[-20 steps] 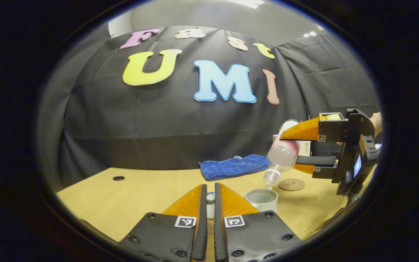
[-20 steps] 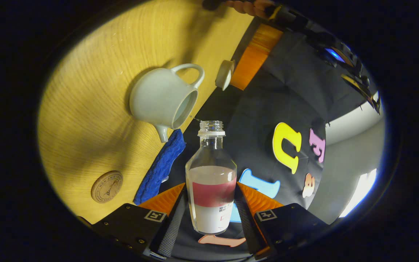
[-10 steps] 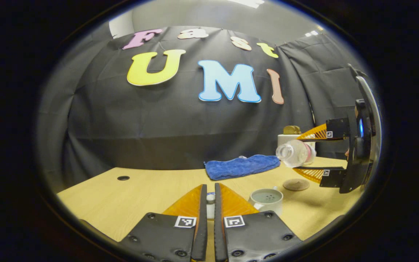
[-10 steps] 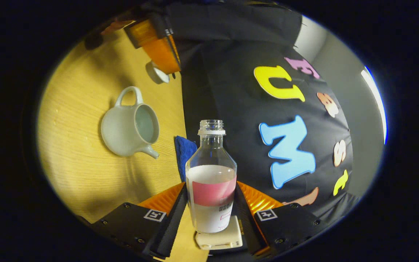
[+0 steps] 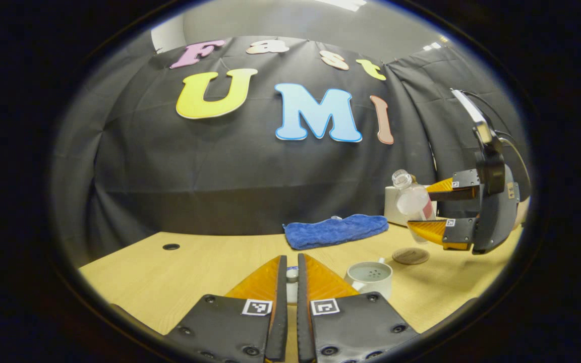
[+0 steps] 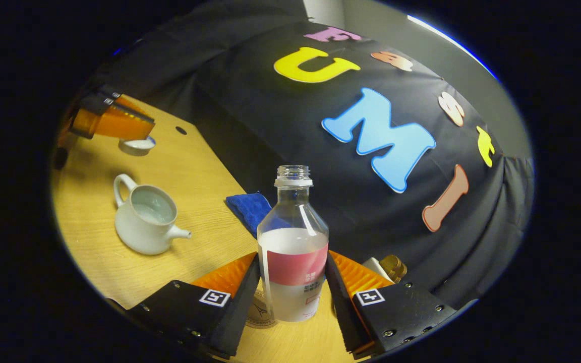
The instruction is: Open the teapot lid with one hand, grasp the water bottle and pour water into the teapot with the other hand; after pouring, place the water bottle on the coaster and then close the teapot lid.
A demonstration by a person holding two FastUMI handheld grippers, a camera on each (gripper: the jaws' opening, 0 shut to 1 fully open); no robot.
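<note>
The clear water bottle (image 6: pixel 293 252), uncapped with a pink label and part full, stands between the fingers of my right gripper (image 6: pixel 293 256), which is shut on it. In the left gripper view the bottle (image 5: pixel 411 201) hangs slightly tilted in the right gripper (image 5: pixel 419 206), above the round brown coaster (image 5: pixel 410 255). The coaster's edge (image 6: pixel 259 313) shows just below the bottle. The white teapot (image 5: pixel 371 275) (image 6: pixel 144 219) sits open on the wooden table with water inside. My left gripper (image 5: pixel 291 262) is shut on the knob of the white lid (image 5: pixel 292 275). That lid (image 6: pixel 136 145) is held above the table, left of the pot.
A folded blue towel (image 5: pixel 336 229) (image 6: pixel 250 209) lies at the back of the table (image 5: pixel 210 262). A white box (image 5: pixel 394 207) with a brown object on top stands behind the coaster. A small dark hole (image 5: pixel 171 246) marks the table's far left.
The bottle swung from a steep pouring tilt over the teapot up to nearly upright and moved right, over the coaster. My left gripper and the lid stayed put.
</note>
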